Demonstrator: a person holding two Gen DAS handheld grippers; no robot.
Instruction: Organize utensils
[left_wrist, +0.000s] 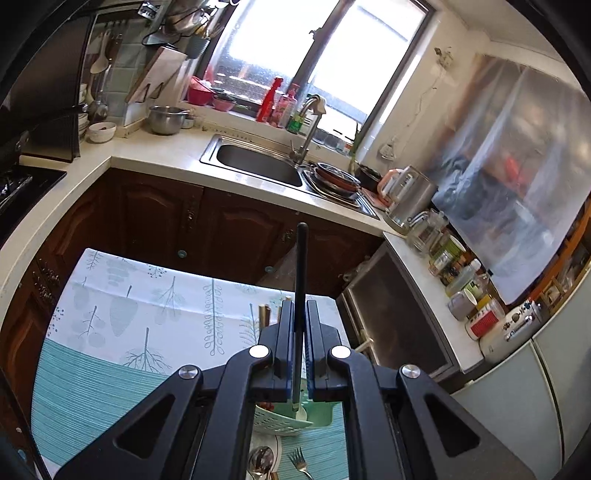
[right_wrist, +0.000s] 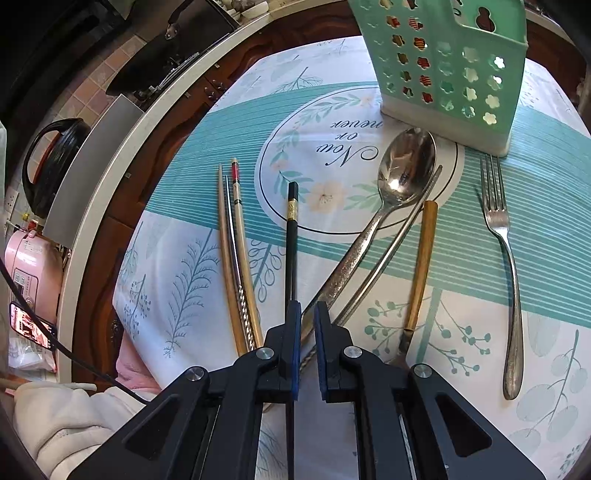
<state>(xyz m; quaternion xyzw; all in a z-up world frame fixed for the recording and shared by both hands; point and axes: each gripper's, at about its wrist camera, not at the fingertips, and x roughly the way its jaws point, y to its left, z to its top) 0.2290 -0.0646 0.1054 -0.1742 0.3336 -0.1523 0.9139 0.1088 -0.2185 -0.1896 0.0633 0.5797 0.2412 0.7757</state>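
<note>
My left gripper (left_wrist: 299, 314) clamps a black-handled utensil (left_wrist: 301, 266) upright above the green holder (right_wrist: 454, 66), while my right gripper (right_wrist: 307, 314), jaws narrowly parted, hovers over the black chopstick (right_wrist: 291, 236), with spoon (right_wrist: 402, 173), fork (right_wrist: 498, 236) and other chopsticks (right_wrist: 232, 251) unsorted on the table (right_wrist: 546, 266).

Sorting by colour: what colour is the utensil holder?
Mint green, with flower-shaped holes; the holder shows best in the right wrist view.

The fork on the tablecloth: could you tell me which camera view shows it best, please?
The right wrist view: the fork lies whole and unobstructed on the tablecloth. The left wrist view shows only its tines at the bottom edge, beside the left gripper.
</note>
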